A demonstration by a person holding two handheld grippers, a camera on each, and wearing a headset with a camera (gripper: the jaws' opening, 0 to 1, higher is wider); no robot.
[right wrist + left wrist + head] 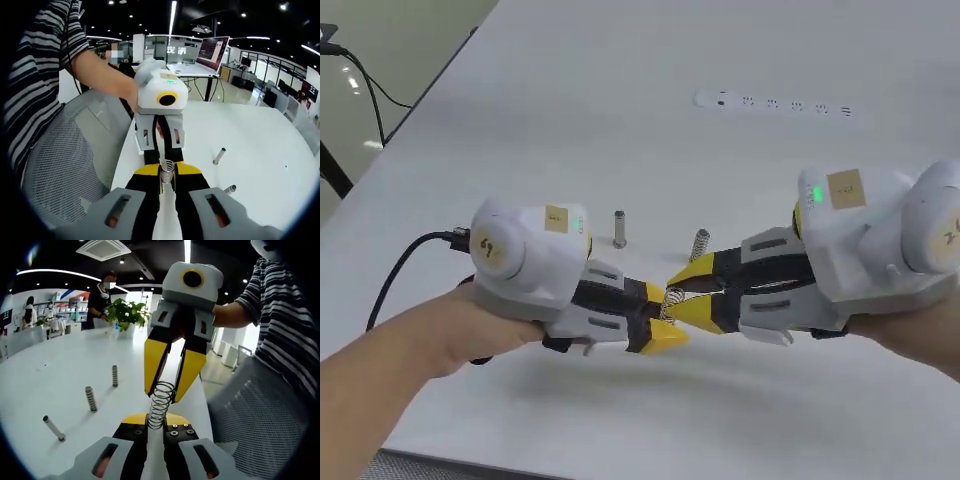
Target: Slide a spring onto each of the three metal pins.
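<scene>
Head view: the two grippers are seen meeting tip to tip above the white table (570,100), with a loose spring (669,303) bridged between them. The left gripper (662,315) is brought in from the left and the right gripper (672,297) from the right, each gripped in a hand.

In the left gripper view, that gripper's own jaws are drawn narrow. The near end of the loose spring is clamped between them, so that the coil stands out beyond the tips. The right gripper's yellow jaws are spread in a slim V about the coil's other end, one tip on either side. Whether the coil is pinched by them or merely flanked cannot be told.

Three pins are lined up on the table to the left in the same view. A bare pin (52,427) is nearest, a middle pin (90,398) is sleeved with a spring, and a far pin (115,375) is likewise sleeved. All three are well apart from the grippers.

In the head view the bare pin is stood upright just behind the grippers, with one sleeved pin near it on the right. A power strip (775,103) is laid farther back on the table. A striped sleeve (280,315) and a mesh chair (250,410) are seen at the table's edge.
</scene>
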